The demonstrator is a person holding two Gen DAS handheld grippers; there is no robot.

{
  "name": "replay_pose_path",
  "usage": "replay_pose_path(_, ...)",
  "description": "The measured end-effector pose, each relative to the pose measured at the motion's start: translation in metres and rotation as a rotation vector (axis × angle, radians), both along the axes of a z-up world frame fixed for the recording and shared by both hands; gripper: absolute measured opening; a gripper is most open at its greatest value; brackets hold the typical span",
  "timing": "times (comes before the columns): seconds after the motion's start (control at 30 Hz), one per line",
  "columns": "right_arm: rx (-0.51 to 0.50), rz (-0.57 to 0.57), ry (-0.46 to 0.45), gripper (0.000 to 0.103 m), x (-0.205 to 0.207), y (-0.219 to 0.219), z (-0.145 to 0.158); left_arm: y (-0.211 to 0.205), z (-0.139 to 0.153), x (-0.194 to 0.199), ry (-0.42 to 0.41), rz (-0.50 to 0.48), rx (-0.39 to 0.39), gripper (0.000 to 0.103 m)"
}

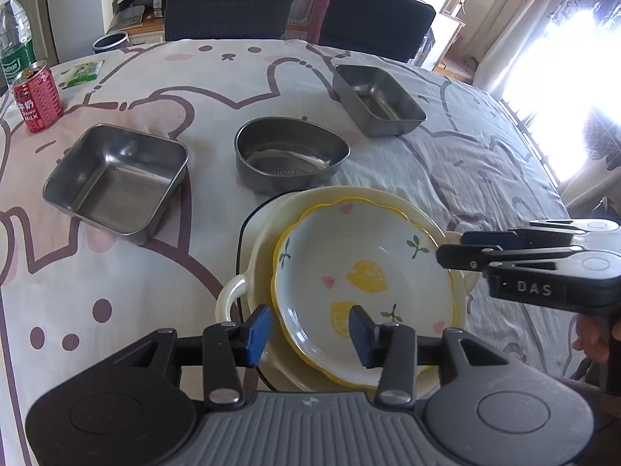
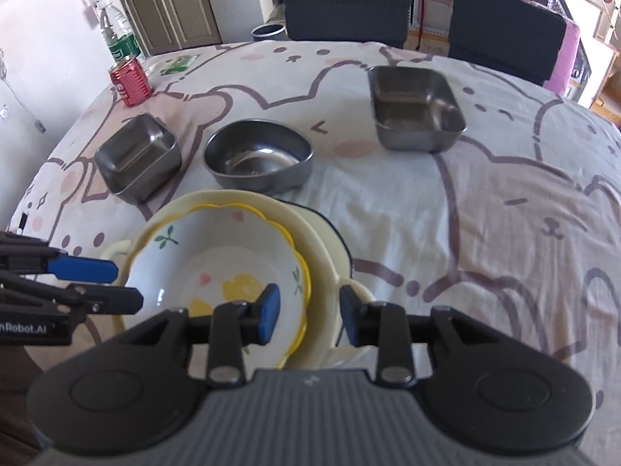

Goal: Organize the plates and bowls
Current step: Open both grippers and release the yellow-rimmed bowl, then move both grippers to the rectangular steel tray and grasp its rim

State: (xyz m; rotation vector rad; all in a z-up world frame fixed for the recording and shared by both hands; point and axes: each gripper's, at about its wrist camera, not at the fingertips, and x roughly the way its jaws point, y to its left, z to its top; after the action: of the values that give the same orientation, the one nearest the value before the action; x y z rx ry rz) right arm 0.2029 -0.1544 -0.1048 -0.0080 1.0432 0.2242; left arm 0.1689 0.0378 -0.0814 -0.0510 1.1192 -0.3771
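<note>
A lemon-patterned bowl [image 1: 361,268] [image 2: 217,256] sits in a cream handled dish [image 1: 349,198] [image 2: 217,198], which rests on a dark-rimmed white plate [image 1: 256,217] [image 2: 333,233]. My left gripper [image 1: 310,332] [image 2: 130,283] straddles the bowl's near-left rim, jaws apart, pads clear of it. My right gripper [image 2: 308,312] [image 1: 452,248] straddles the opposite rims of bowl and dish, also open. Behind them on the cloth stand a square steel container [image 1: 116,178] [image 2: 137,159], an oval steel bowl [image 1: 287,151] [image 2: 258,159] and a rectangular steel tray [image 1: 378,101] [image 2: 417,108].
A red can [image 1: 37,97], a water bottle [image 1: 15,39] and a green packet [image 1: 81,72] stand at the far left corner. Two dark chairs [image 1: 229,4] [image 1: 376,15] line the far edge. A hand [image 1: 590,338] holds the right gripper.
</note>
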Motion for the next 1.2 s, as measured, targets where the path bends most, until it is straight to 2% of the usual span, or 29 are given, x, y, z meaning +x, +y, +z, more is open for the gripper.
replay_pose_path(0.1,0.02,-0.008,-0.02,0.047,-0.006,-0.006,0.006,0.001,0.003,-0.001,-0.011,0.001,-0.003,0.055)
replay_pose_path(0.13,0.023,-0.008,-0.03,0.053,-0.008,-0.007,0.008,0.001,0.004,-0.001,-0.016,0.002,-0.003,0.06)
replay_pose_path(0.37,0.008,-0.01,-0.134,0.091,-0.026,-0.018,0.025,0.009,0.024,-0.008,-0.115,0.036,-0.007,0.098)
replay_pose_path(0.47,0.01,-0.015,-0.189,0.102,-0.031,-0.022,0.033,0.016,0.036,-0.012,-0.178,0.061,-0.009,0.102)
replay_pose_path(0.63,0.042,-0.013,-0.273,0.103,-0.031,-0.02,0.047,0.037,0.056,-0.013,-0.249,0.114,-0.029,0.103)
replay_pose_path(0.83,0.092,0.012,-0.328,0.103,-0.024,-0.004,0.055,0.079,0.075,0.001,-0.329,0.217,-0.025,0.103)
replay_pose_path(1.0,0.171,0.035,-0.381,0.103,-0.013,0.02,0.059,0.123,0.077,0.025,-0.357,0.349,-0.026,0.103)
replay_pose_path(1.2,0.256,-0.015,-0.367,0.103,0.012,0.055,0.054,0.163,0.064,0.065,-0.331,0.453,0.015,0.102)
